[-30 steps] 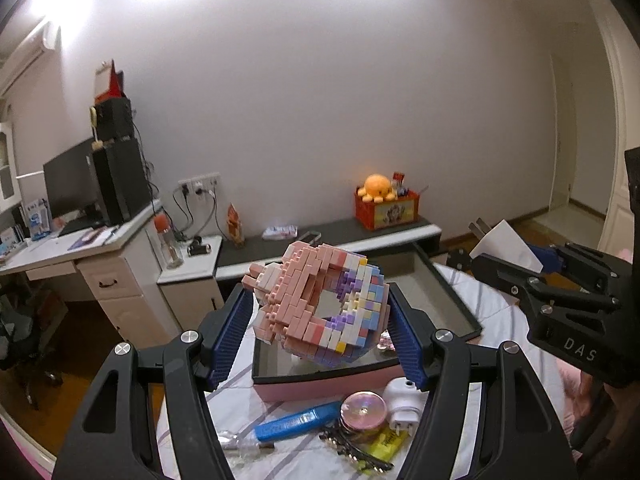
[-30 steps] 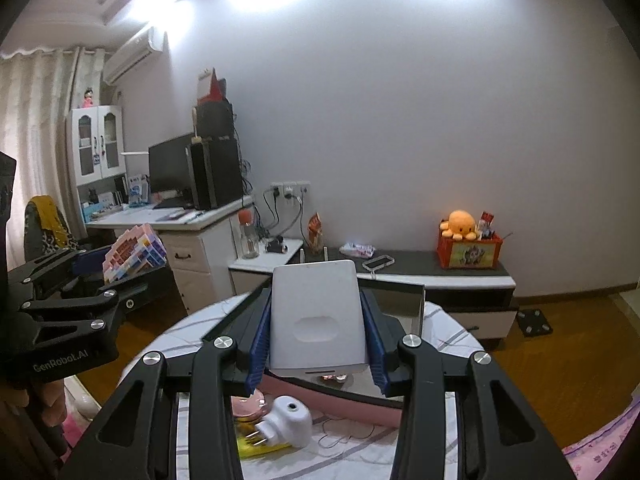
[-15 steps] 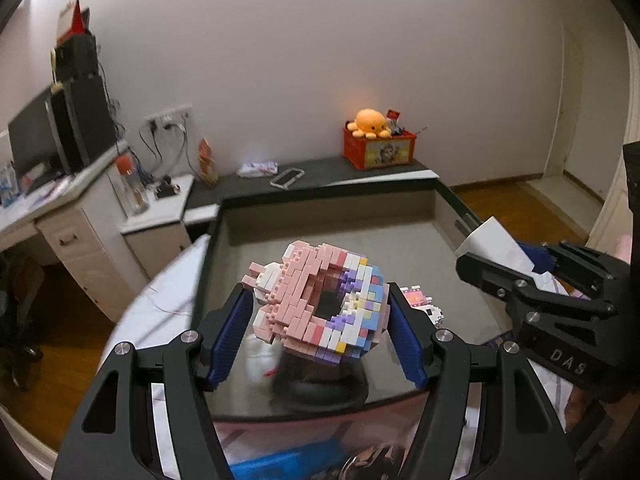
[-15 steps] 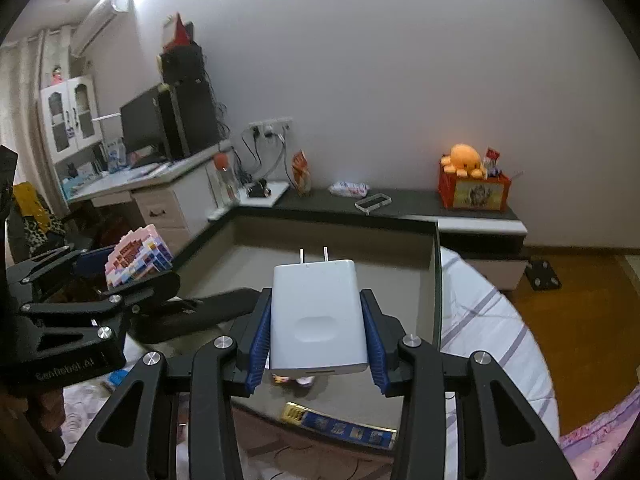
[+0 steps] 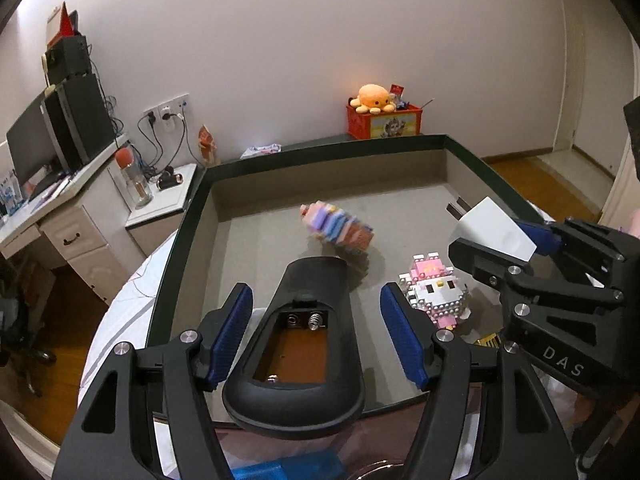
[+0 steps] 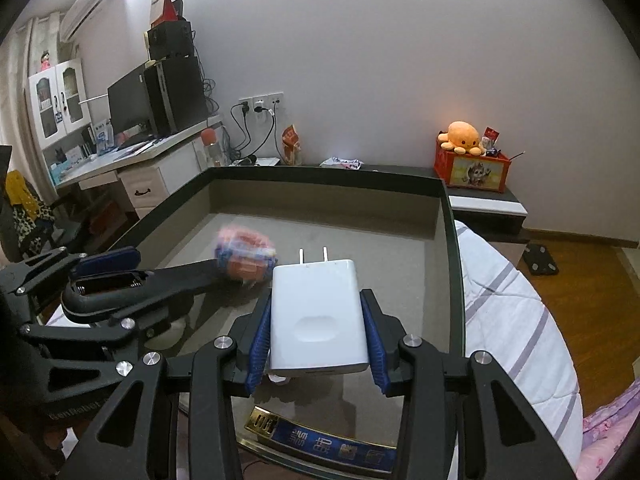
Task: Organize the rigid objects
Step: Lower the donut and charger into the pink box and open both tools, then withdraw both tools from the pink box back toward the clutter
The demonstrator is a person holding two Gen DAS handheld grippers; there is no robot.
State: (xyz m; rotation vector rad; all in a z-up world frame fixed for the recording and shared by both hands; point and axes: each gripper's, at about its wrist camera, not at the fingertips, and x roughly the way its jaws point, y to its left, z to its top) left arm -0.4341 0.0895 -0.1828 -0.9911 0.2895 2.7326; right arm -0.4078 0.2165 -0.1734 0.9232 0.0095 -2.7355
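My left gripper (image 5: 316, 334) is open over the near end of the dark-rimmed tray (image 5: 320, 146). The pink and purple brick donut (image 5: 338, 230) is blurred in mid-tray, out of my jaws; it also shows in the right wrist view (image 6: 246, 258). A black remote with an open battery bay (image 5: 304, 340) lies between my left fingers, not gripped. My right gripper (image 6: 318, 326) is shut on the white plug charger (image 6: 318, 316), prongs forward, above the tray; the charger also shows in the left wrist view (image 5: 494, 230).
A pink and white brick figure (image 5: 436, 290) sits in the tray near its right side. A gold and blue flat pack (image 6: 320, 440) lies by the tray's near rim (image 6: 454, 280). A blue item (image 5: 288, 468) lies on the striped cloth (image 6: 516, 312) below.
My left gripper has opened and let go of the brick donut, which dropped forward into the tray. Both grippers moved forward and lower over the tray; the right still holds the charger.
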